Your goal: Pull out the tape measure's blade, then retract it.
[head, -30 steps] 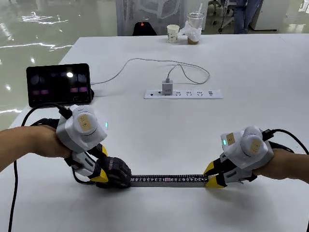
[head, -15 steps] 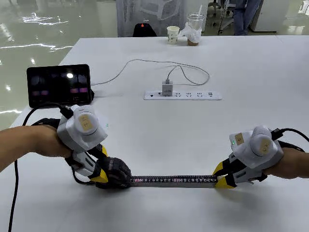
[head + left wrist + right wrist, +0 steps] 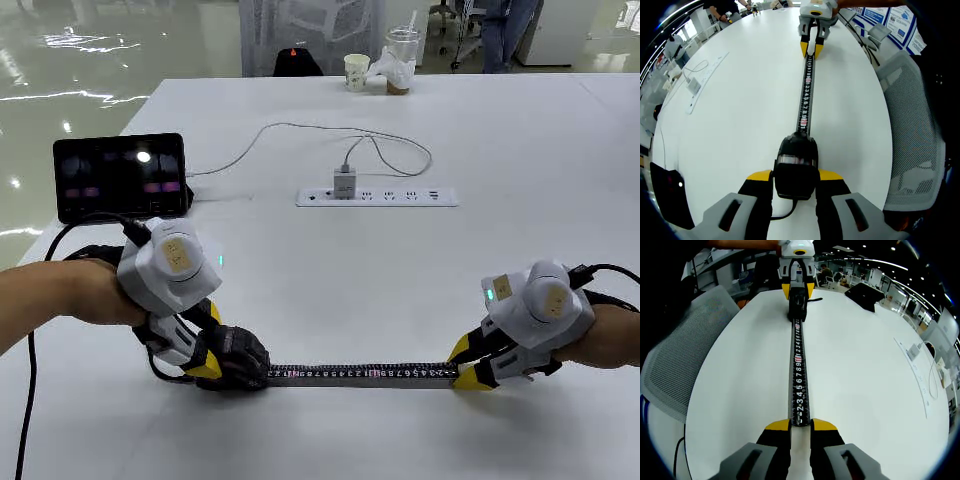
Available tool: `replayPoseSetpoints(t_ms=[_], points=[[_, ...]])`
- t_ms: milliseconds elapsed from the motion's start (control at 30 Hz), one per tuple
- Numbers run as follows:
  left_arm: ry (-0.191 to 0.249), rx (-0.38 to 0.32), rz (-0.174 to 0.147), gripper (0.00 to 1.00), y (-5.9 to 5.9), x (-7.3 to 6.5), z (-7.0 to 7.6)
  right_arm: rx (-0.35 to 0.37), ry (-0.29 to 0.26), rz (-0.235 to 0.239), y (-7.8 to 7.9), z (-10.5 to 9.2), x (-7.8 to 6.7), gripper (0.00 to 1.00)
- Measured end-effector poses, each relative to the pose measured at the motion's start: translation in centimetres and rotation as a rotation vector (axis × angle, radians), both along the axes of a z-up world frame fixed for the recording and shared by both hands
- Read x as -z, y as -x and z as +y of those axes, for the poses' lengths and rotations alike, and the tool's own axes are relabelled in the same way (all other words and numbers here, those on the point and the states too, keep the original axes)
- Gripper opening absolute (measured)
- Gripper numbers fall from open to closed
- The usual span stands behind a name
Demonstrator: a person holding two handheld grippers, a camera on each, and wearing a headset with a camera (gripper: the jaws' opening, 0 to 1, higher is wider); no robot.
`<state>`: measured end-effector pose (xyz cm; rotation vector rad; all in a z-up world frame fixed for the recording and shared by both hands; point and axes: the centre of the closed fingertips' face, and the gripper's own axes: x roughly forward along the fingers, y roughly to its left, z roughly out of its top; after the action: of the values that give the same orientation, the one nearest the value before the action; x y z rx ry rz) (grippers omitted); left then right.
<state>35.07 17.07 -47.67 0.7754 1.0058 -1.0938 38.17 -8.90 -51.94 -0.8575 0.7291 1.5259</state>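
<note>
**A:** Where is the tape measure (image 3: pixel 237 355)?

**B:** Its black case lies on the white worktop (image 3: pixel 400 270), close to the near edge and toward the left corner. The left gripper (image 3: pixel 796 176) has its jaws closed against the case's two sides.

**A:** And the blade (image 3: pixel 360 375)?

**B:** It is drawn out flat along the near edge, numbers up, running straight from the case to the right gripper (image 3: pixel 800 426). That gripper's jaws are almost together, pinching the blade's free end between the yellow tips.

**A:** Anything else nearby?

**B:** A power strip (image 3: pixel 377 197) sits mid-worktop. A dark tablet (image 3: pixel 122 176) stands by the left edge, well apart from both.
</note>
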Motion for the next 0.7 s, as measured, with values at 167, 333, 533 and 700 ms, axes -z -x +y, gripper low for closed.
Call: replayPoseSetpoints(t_ms=[167, 333, 533, 700], points=[[0.0, 0.002, 0.001, 0.27, 0.0, 0.0, -0.02, -0.006, 0.012, 0.002, -0.01, -0.05, 0.06, 0.11], [-0.001, 0.004, -0.001, 0.28, 0.0, -0.02, -0.06, -0.017, 0.021, -0.001, 0.03, -0.06, 0.06, 0.11], [-0.007, 0.006, 0.0, 0.28, 0.0, 0.01, -0.04, -0.022, 0.023, -0.01, 0.0, -0.07, 0.06, 0.12], [-0.006, 0.004, 0.001, 0.28, 0.01, 0.01, -0.05, -0.018, 0.028, -0.011, -0.03, -0.03, 0.07, 0.12]])
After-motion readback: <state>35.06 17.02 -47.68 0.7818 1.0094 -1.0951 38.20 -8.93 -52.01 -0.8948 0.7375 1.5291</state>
